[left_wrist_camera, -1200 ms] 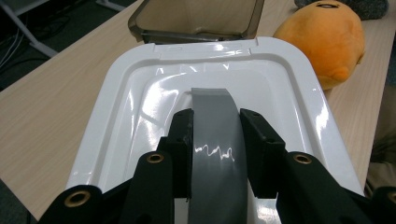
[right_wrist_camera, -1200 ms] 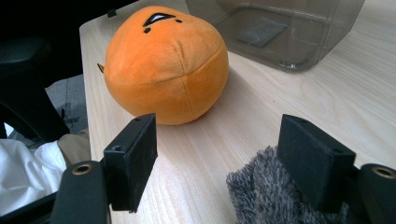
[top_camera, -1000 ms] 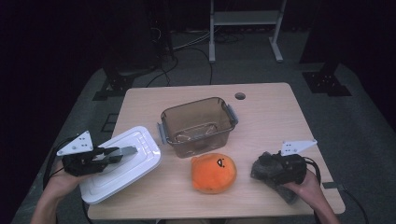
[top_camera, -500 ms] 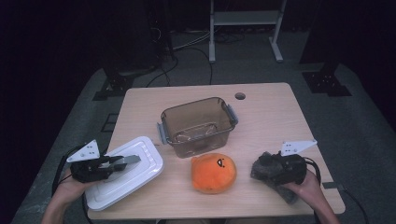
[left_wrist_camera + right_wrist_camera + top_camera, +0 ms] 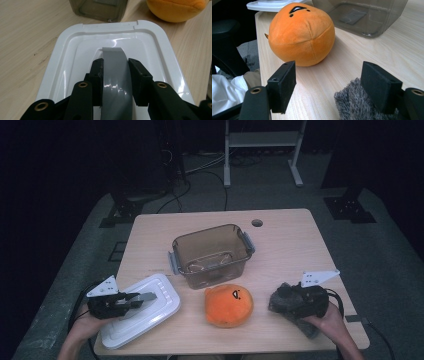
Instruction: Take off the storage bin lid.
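The left tongs (image 5: 131, 300) have lowered the white lid (image 5: 150, 312) (gripped by its grey handle (image 5: 115, 75)) toward the table's near edge.

One white lid (image 5: 142, 312), one clear container (image 5: 212, 254), one orange plush toy (image 5: 229, 304), one grey cloth (image 5: 290, 307)

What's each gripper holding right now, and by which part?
The left gripper is clamped on the grey handle atop the white lid. The right gripper stands open, gripping nothing; grey fuzzy cloth lies under it.
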